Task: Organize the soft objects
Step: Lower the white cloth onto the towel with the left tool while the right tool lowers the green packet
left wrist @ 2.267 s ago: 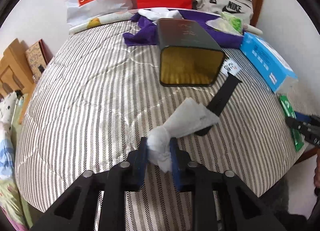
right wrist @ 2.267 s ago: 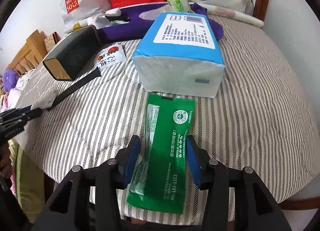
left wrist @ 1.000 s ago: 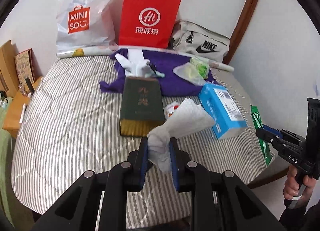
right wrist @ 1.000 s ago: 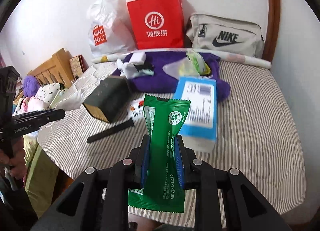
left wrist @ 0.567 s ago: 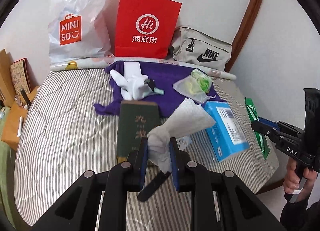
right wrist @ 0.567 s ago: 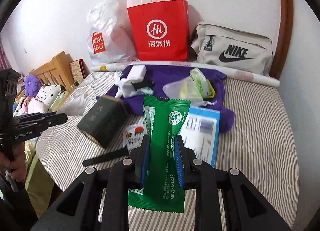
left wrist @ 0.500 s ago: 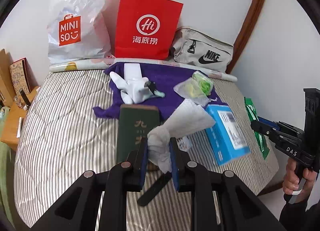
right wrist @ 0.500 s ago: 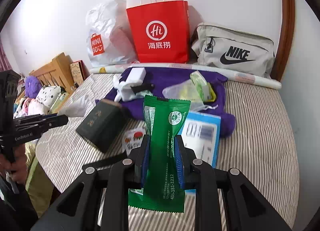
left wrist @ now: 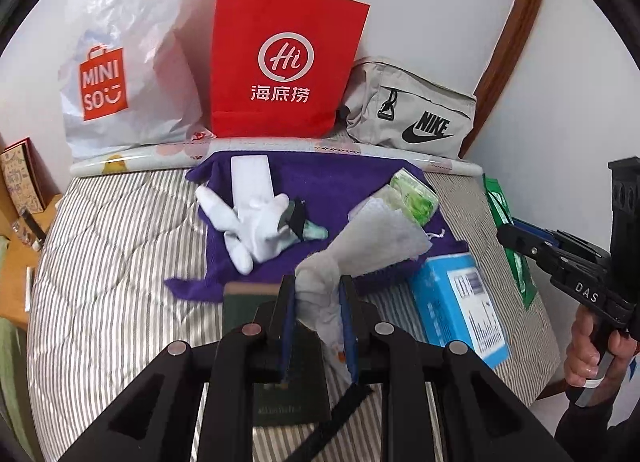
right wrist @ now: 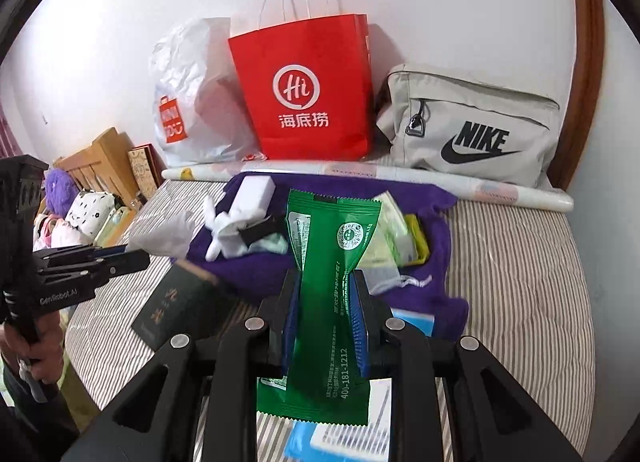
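My left gripper (left wrist: 318, 294) is shut on a crumpled white tissue (left wrist: 376, 234) and holds it in the air above the dark green box (left wrist: 288, 374). My right gripper (right wrist: 326, 302) is shut on a green wet-wipe packet (right wrist: 332, 286), held above the blue tissue pack (right wrist: 344, 438). Ahead on the striped bed (left wrist: 104, 270) lies a purple cloth (left wrist: 336, 189) with white socks (left wrist: 252, 221) and a clear pouch of green items (left wrist: 412, 197) on it. The right gripper also shows at the right of the left wrist view (left wrist: 520, 238).
A red paper bag (left wrist: 280, 69), a white Miniso bag (left wrist: 120, 73) and a grey Nike bag (left wrist: 412, 117) stand against the back wall. A rolled poster (right wrist: 460, 181) lies before them. A wooden bedside unit (right wrist: 100, 165) stands left of the bed.
Both grippers have moved forward toward the purple cloth, carrying the tissue and the green packet. The green box and blue pack now lie beneath them.
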{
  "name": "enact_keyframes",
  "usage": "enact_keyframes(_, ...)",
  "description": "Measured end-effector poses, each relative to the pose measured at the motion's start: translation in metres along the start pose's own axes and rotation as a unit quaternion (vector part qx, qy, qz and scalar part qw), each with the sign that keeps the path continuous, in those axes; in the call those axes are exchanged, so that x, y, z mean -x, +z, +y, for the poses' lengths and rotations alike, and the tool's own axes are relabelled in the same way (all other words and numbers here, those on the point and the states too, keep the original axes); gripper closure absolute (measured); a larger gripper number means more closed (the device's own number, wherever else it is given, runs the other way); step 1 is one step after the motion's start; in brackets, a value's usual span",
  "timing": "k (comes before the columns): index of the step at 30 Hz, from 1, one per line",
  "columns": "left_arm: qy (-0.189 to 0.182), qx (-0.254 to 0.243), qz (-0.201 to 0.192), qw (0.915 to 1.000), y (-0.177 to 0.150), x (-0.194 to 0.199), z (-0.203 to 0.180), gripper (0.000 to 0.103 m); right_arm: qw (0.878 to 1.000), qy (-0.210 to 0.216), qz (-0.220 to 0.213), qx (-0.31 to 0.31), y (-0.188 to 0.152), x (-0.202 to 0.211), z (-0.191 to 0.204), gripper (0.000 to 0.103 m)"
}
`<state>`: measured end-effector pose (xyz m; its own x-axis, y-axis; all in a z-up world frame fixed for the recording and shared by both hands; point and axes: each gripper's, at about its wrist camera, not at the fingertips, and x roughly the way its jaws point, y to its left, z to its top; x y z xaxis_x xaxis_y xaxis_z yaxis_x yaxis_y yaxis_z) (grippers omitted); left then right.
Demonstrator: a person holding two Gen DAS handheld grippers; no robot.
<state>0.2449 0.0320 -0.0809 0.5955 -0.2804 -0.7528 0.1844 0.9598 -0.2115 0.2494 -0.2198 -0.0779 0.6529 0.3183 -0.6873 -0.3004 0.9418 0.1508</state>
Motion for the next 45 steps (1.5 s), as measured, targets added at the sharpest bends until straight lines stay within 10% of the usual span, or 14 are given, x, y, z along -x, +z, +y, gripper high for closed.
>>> enact_keyframes(23, 0.01, -0.003, 0.106, 0.9943, 0.048, -0.12, 0.017, 0.083, 0.996, 0.007, 0.087, 0.017, 0.048, -0.135, -0.026, 0.078)
enact_keyframes(45, 0.043, -0.039, 0.102, 0.9931, 0.049, -0.13, 0.011, 0.08, 0.99, -0.007, 0.139, 0.029, 0.042, -0.177, -0.023, 0.068)
